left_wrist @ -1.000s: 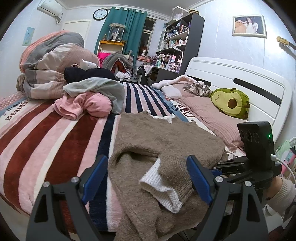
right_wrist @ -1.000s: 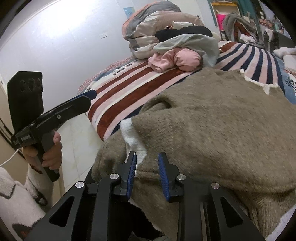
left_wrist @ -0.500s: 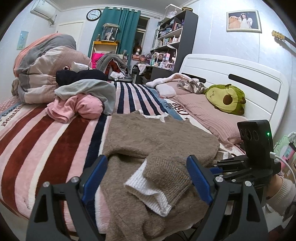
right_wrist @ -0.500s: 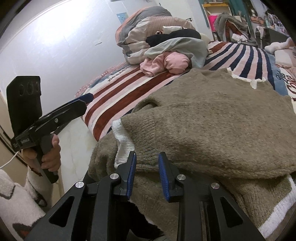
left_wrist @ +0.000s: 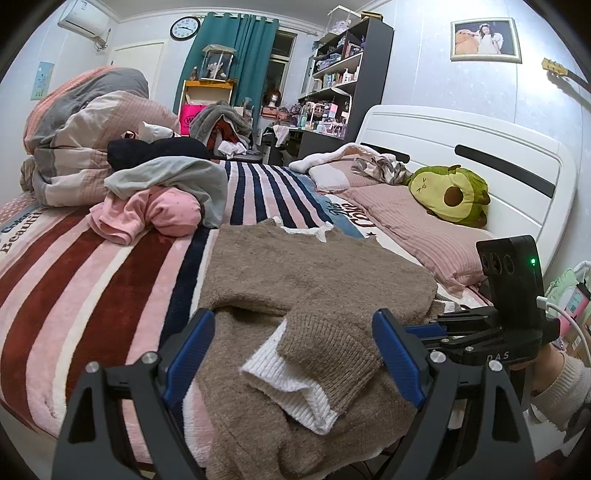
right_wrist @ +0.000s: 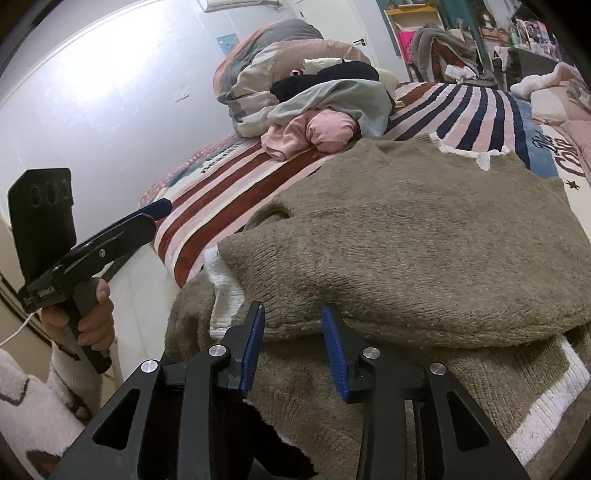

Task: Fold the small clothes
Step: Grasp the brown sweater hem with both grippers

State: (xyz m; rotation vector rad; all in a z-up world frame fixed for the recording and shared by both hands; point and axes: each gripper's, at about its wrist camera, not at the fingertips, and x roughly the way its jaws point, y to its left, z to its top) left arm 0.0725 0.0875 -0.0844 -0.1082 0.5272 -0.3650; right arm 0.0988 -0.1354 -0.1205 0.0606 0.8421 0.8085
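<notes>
Right tool point(right_wrist: 293, 345) opening, brown sweater point(right_wrist: 406, 236) fold between pads

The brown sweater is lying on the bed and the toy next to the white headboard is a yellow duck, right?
Not quite. The brown sweater does lie on the bed, but the toy by the white headboard is a green avocado plushie, not a yellow duck. The left wrist view shows it.

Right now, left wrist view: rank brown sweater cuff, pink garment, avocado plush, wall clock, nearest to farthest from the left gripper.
1. Brown sweater cuff, between the open jaws of the left gripper.
2. Pink garment, left, mid-bed.
3. Avocado plush, right, by the headboard; pink garment and plush are close, a hedged call.
4. Wall clock, far wall, top left.
</notes>
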